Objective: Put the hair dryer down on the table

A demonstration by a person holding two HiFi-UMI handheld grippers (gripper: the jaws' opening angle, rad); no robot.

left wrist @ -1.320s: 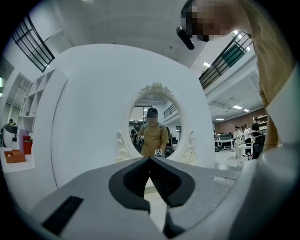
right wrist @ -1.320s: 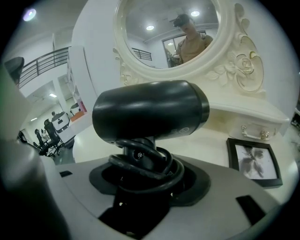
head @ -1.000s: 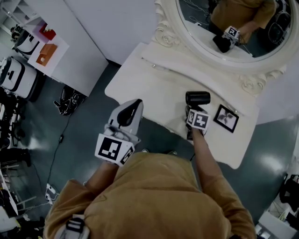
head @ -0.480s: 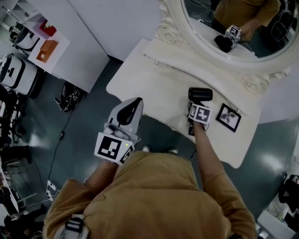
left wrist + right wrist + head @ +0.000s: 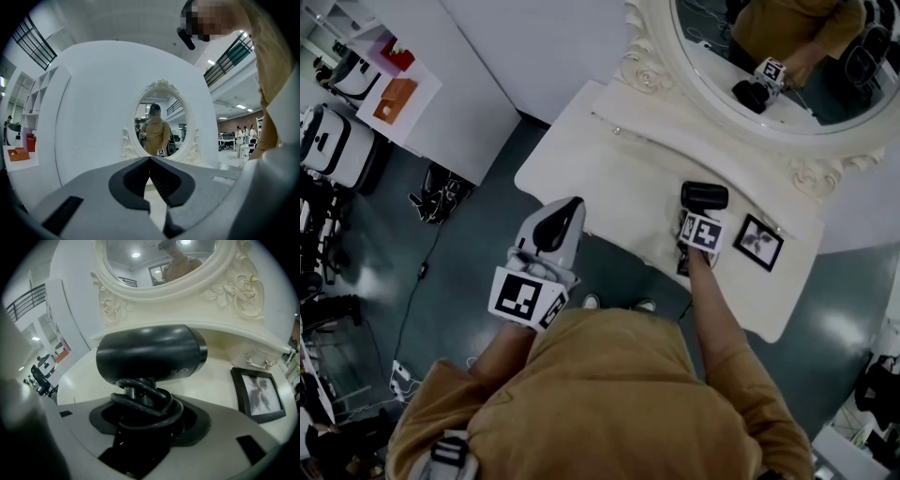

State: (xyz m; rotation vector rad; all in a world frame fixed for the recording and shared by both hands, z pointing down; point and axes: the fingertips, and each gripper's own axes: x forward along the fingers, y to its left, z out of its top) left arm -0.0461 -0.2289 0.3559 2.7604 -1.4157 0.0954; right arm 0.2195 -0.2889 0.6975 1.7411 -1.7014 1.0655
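The right gripper [image 5: 145,425] is clamping the handle of the black hair dryer [image 5: 150,357], and both jaws are pressing on it. The dark cord [image 5: 149,405] is lying in loops around that handle, just above the jaws. The barrel of the dryer is lying sideways across the right gripper view, with its wider end pointing to the right.

In the head view, the dryer is staying over the far right part of the white table [image 5: 609,178], between the person and the oval mirror [image 5: 769,56]. No view is showing whether it is touching the tabletop. A small black picture frame [image 5: 758,242] is lying flat on the table just to the right of the dryer, apart from it.

The left gripper [image 5: 562,214] is hovering at the near edge of the table, well to the left of the dryer. Its jaws are closed tip to tip, and nothing is sitting between them. It is pointing toward the mirror, where the person's reflection is showing.
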